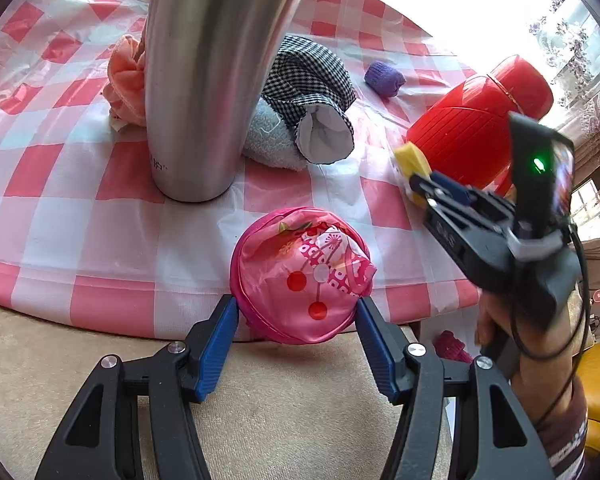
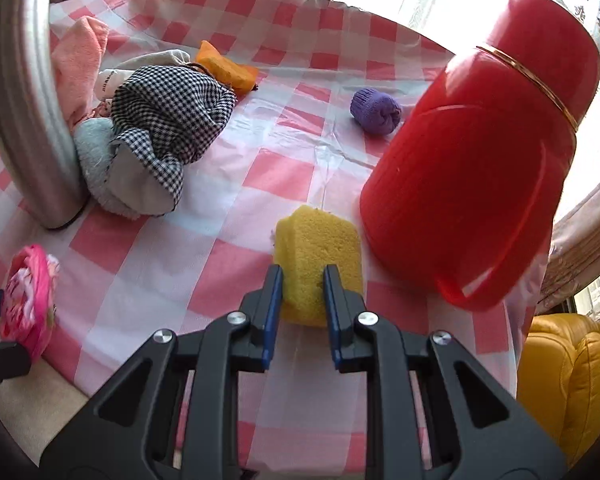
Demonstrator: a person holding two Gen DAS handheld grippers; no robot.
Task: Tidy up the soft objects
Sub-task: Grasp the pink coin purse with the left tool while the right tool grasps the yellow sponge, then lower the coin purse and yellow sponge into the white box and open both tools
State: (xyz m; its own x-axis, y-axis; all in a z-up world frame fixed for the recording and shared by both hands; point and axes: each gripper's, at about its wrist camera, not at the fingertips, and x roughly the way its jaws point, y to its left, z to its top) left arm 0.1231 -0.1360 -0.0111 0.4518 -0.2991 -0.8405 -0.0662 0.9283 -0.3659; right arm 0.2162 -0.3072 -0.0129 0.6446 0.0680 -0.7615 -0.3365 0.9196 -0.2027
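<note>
In the left wrist view, the left gripper (image 1: 298, 336) at bottom centre clasps a pink folded pouch (image 1: 302, 274) at the checked tablecloth's (image 1: 80, 208) edge, while in the right wrist view the right gripper (image 2: 302, 296), low centre, squeezes a yellow sponge (image 2: 316, 252) beside the red flask (image 2: 484, 152).

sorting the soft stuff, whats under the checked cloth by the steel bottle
A pale blue towel lies under the checked cloth, against the steel bottle. A white cloth peeks out behind. Anything deeper in the pile is covered.

Steel flask (image 1: 204, 80) top cut off by frame; peach cloth (image 1: 126, 80) half-hidden behind it.
</note>
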